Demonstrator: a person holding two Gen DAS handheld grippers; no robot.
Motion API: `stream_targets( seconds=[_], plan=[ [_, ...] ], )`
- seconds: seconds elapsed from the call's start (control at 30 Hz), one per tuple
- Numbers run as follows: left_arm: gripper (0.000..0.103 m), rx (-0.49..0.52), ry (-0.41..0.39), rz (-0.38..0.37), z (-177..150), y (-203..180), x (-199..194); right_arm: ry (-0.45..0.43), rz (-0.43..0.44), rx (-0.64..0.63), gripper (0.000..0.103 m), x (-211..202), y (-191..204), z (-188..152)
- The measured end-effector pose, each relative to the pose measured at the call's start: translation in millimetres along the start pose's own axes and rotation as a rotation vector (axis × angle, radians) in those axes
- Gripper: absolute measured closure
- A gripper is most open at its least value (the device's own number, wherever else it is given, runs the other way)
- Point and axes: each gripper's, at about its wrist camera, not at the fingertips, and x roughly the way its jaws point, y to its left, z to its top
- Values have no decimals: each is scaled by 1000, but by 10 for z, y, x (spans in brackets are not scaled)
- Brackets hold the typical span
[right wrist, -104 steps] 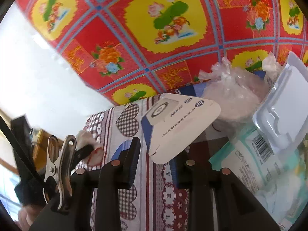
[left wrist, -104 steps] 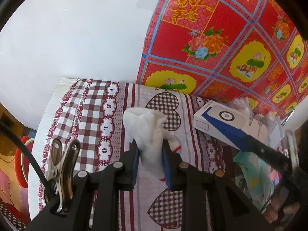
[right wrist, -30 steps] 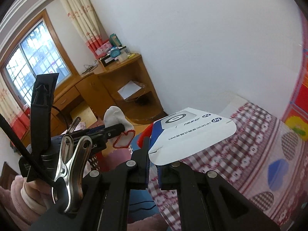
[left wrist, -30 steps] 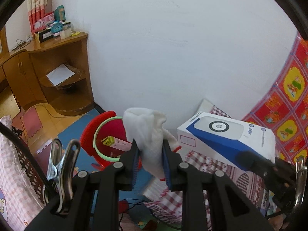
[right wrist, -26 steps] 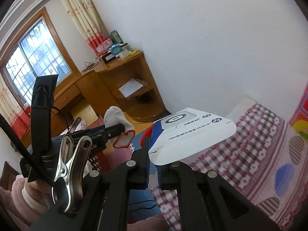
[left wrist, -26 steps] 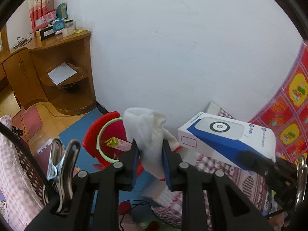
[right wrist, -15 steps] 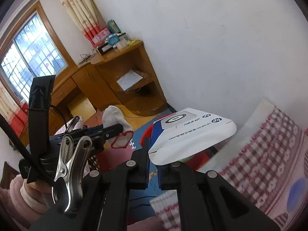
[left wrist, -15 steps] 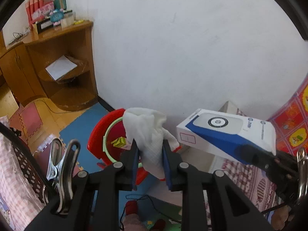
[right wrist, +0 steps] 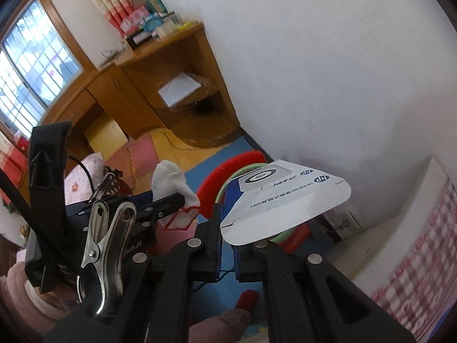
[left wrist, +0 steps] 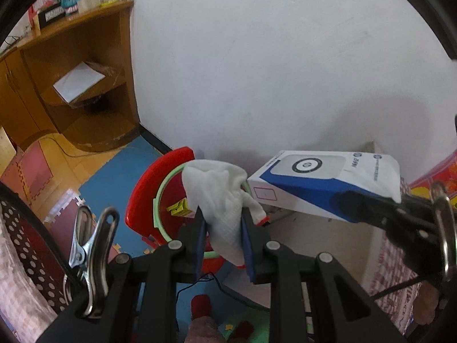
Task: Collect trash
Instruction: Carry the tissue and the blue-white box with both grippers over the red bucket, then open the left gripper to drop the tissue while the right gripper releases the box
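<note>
My left gripper (left wrist: 221, 220) is shut on a crumpled white cloth (left wrist: 220, 191) with red edging. It hangs just above a red trash bin (left wrist: 148, 197) with a pale green rim; a yellow scrap (left wrist: 178, 207) lies inside. To the right, my right gripper (left wrist: 368, 203) holds a blue and white carton (left wrist: 322, 183) beside the bin. In the right wrist view my right gripper (right wrist: 227, 228) is shut on the carton (right wrist: 285, 200) by its end flap, over the red bin (right wrist: 237, 165). The left gripper (right wrist: 180, 200) with the cloth (right wrist: 171, 180) shows at the left.
A white wall stands right behind the bin. A wooden corner shelf (left wrist: 74, 68) with a white sheet is at the back left. Blue and pink foam mats (left wrist: 114, 168) cover the floor. A table edge with checked cloth (right wrist: 414, 257) is at the right. A cable trails below.
Both grippers have swung away from the table and sunk toward the red bin, which now looks larger and nearer. Cloth and carton stay gripped as before.
</note>
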Motion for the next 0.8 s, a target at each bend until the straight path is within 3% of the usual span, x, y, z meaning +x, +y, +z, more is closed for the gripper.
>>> stream_targets(
  seconds=[0.5, 0.8],
  plan=[
    [80, -37, 115, -27, 15, 405, 982, 206, -27, 5, 96, 1227, -147, 238],
    [79, -45, 154, -22, -7, 417, 1389, 272, -26, 35, 96, 1609, -312, 201]
  ],
)
